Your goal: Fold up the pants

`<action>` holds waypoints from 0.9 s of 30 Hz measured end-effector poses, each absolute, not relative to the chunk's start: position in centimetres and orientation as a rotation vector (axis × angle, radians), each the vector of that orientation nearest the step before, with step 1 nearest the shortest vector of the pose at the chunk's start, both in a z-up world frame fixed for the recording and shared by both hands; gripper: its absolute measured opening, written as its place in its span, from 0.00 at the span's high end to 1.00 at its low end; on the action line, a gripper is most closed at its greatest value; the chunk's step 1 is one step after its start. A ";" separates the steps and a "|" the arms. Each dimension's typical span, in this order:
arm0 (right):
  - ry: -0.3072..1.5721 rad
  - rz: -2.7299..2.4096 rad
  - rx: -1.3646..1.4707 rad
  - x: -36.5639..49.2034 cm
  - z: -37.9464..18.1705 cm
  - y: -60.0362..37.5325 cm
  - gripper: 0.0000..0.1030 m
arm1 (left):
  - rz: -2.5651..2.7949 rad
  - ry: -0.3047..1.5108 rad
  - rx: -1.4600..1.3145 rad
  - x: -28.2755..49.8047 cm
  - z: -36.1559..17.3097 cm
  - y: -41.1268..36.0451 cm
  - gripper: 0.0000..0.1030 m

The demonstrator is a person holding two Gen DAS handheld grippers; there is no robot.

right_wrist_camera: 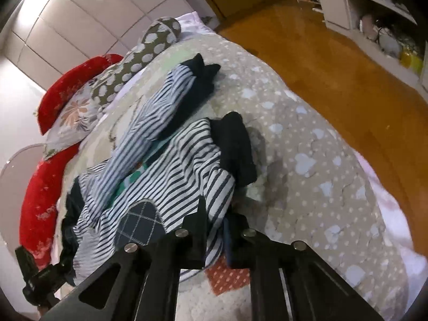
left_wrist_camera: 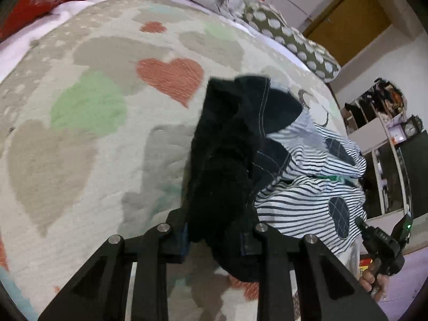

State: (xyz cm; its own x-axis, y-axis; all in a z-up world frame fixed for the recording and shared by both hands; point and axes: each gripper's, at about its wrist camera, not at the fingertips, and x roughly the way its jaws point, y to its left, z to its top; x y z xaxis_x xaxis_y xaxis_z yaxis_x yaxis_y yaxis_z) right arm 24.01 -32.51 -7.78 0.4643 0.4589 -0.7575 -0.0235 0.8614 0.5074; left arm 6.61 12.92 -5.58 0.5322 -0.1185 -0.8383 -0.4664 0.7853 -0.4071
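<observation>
The pants [left_wrist_camera: 302,187] are white with dark stripes, dark patches and dark cuffs. They hang bunched over the bed. My left gripper [left_wrist_camera: 214,238] is shut on the dark waistband part [left_wrist_camera: 222,160], lifted above the blanket. My right gripper [right_wrist_camera: 215,238] is shut on the striped cloth [right_wrist_camera: 171,176] near a dark checked patch [right_wrist_camera: 136,224]. In the right wrist view one striped leg [right_wrist_camera: 160,99] lies stretched away toward the pillows, ending in a dark cuff [right_wrist_camera: 200,67]. The right gripper also shows in the left wrist view [left_wrist_camera: 382,243], at the pants' far edge.
The bed carries a beige blanket with hearts [left_wrist_camera: 93,133]. Red pillows [right_wrist_camera: 64,88], a flowered pillow [right_wrist_camera: 72,117] and a dotted bolster [right_wrist_camera: 144,53] lie at the head. A wooden floor [right_wrist_camera: 334,61] and shelves [right_wrist_camera: 374,5] lie beyond the bed's edge.
</observation>
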 end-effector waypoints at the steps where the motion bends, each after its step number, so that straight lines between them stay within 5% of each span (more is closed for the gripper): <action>1: 1.058 0.331 0.456 23.5 -7.6 -32.3 0.93 | 0.234 0.996 -0.660 5.5 -5.2 13.4 0.76; 14: 1.092 0.535 0.383 12.9 -6.0 -28.9 0.94 | 0.284 0.952 -0.816 -5.5 -5.8 17.1 0.72; 18: 1.101 0.473 0.347 11.6 -7.3 -28.9 0.93 | 0.319 0.971 -0.769 -6.5 -6.4 16.1 0.66; 22: 1.089 0.429 0.349 11.2 -6.8 -30.1 0.91 | 0.362 0.926 -0.714 -8.3 -5.0 14.9 0.45; 27: 0.984 0.345 0.291 10.6 -3.5 -31.6 0.81 | 0.420 0.848 -0.649 -10.6 -2.9 14.4 0.43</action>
State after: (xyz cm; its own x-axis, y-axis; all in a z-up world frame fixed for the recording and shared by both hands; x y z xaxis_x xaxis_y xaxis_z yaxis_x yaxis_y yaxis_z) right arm 10.62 -31.62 -3.47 0.5076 0.4114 -0.7570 -0.1519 0.9076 0.3913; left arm -10.59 14.37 -2.86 0.5989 0.0878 -0.7960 -0.5803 0.7326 -0.3558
